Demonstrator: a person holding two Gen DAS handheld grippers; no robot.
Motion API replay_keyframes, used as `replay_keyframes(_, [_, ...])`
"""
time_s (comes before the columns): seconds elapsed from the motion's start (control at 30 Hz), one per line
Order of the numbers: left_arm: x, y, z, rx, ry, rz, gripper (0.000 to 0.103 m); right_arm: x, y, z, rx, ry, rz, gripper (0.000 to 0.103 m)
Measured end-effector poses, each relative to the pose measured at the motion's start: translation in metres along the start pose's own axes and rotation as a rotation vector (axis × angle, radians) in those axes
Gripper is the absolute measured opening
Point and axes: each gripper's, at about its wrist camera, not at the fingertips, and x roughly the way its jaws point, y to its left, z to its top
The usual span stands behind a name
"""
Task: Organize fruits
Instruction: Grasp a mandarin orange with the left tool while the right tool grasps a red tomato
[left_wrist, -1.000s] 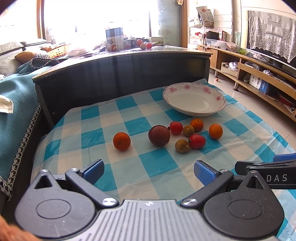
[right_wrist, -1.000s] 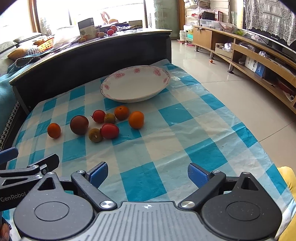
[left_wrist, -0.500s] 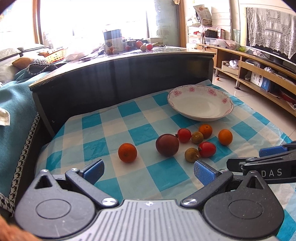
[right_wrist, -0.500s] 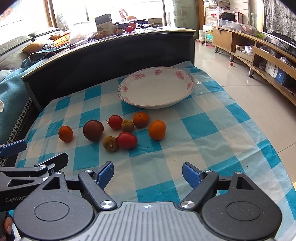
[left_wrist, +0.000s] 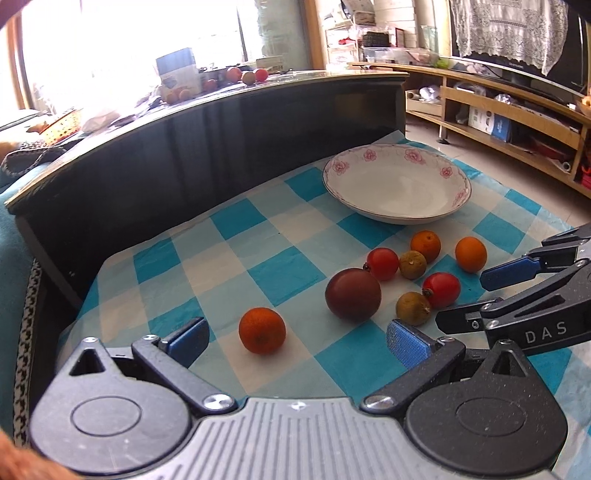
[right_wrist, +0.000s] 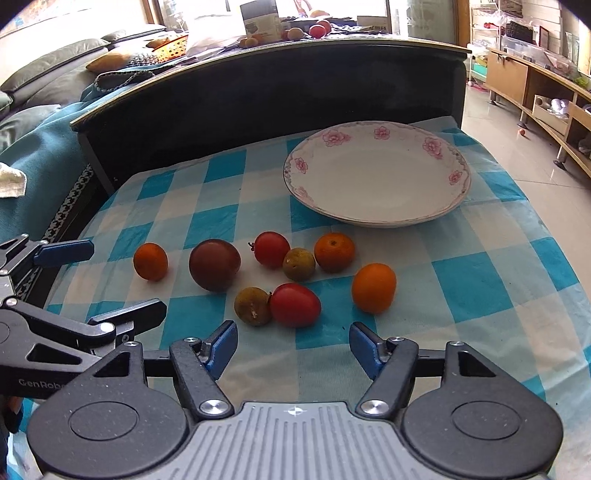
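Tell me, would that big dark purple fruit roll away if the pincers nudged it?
Probably: the dark purple fruit looks round and smooth, sitting loose on the flat checked cloth. Its glossy skin may slip between pads. It is the largest fruit, so likely the heaviest.

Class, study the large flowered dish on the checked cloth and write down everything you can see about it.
The dish is a wide, shallow, round bowl, white and glossy like glazed ceramic, with pink flowers and a thin patterned line around its rim. It sits upright and level on the blue-and-white checked cloth, near the dark furniture edge. Nothing lies in it. The fruits lie on the cloth in front of it, none touching it, and neither gripper is near it.
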Motion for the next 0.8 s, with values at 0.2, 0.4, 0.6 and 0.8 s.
replay_keyframes(0.2, [0.013, 0.014, -0.001, 0.025, 0.008, -0.055, 0.103, 0.014, 0.000, 0.005, -0.054, 0.028, 0.017, 0.049])
replay_keyframes(0.4, [0.032, 0.026, -0.004, 0.000, 0.038, -0.088, 0.100, 0.021, 0.004, 0.009, -0.146, 0.026, 0.040, 0.044])
replay_keyframes(0.6, [0.048, 0.028, -0.002, -0.023, 0.073, -0.136, 0.088, 0.021, 0.000, 0.009, -0.154, 0.018, 0.059, 0.042])
replay_keyframes(0.8, [0.051, 0.030, -0.002, -0.031, 0.087, -0.143, 0.079, 0.020, -0.005, 0.009, -0.175, 0.010, 0.061, 0.030])
